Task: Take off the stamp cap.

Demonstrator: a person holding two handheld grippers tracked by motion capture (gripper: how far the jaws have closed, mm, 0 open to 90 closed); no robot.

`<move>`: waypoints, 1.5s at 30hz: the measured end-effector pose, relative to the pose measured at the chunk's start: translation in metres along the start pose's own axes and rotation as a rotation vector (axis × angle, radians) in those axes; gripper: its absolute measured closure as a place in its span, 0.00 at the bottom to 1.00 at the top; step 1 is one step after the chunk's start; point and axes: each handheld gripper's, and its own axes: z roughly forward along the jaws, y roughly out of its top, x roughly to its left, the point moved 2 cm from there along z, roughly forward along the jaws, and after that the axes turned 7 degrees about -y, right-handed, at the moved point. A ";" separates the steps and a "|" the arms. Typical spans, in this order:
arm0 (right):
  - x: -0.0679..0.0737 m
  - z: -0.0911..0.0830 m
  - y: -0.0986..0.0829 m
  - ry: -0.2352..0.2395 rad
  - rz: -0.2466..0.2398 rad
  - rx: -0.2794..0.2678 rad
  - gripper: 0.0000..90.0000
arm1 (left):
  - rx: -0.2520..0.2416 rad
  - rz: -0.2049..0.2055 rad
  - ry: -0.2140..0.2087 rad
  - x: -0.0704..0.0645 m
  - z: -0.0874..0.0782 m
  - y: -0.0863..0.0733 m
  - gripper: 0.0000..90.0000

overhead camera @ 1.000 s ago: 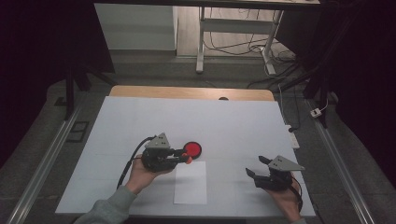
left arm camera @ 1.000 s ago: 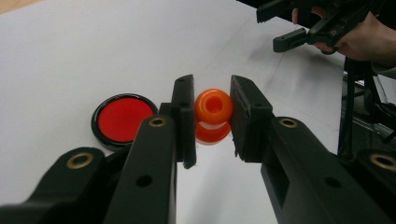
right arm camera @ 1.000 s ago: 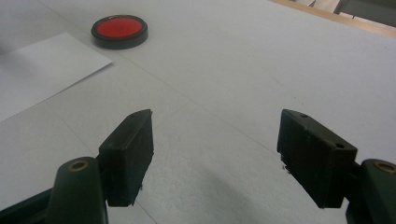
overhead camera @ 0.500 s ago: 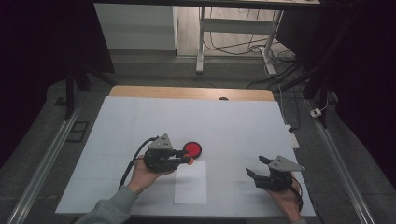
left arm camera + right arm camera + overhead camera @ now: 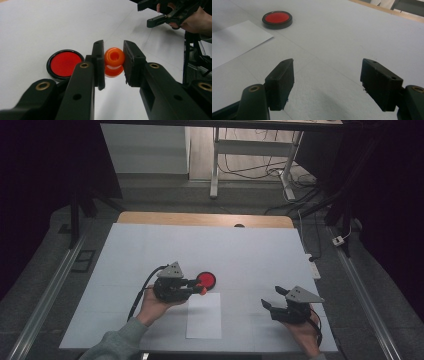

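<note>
One orange stamp (image 5: 114,62), glossy, waisted, hollow-topped | left tool (image 5: 113,63) clamps it; right tool (image 5: 327,82) spread wide, unladen

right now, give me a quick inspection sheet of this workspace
surface: white table top, wooden edge at the far side
job's things: orange stamp between the jaws of the left gripper; red ink pad in a black case, lid off, just beyond it; white sheet of paper near the front edge
clutter: nothing seen
grippers: left gripper shut on the stamp; right gripper open, holding nothing, above the table
cables: black cable trailing from the left gripper; loose wires on the floor beyond the table
surroundings: dark room, metal frame legs behind the table
</note>
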 end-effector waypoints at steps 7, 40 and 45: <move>0.002 0.002 0.005 -0.017 -0.012 -0.003 0.31 | -0.015 -0.007 0.000 0.003 -0.003 -0.001 0.80; 0.059 0.033 0.063 0.161 -0.117 -0.013 0.33 | -0.011 -0.001 -0.002 -0.002 -0.002 0.002 0.80; 0.067 0.037 0.069 0.181 -0.123 -0.025 0.33 | -0.009 -0.003 -0.003 -0.003 -0.002 0.002 0.80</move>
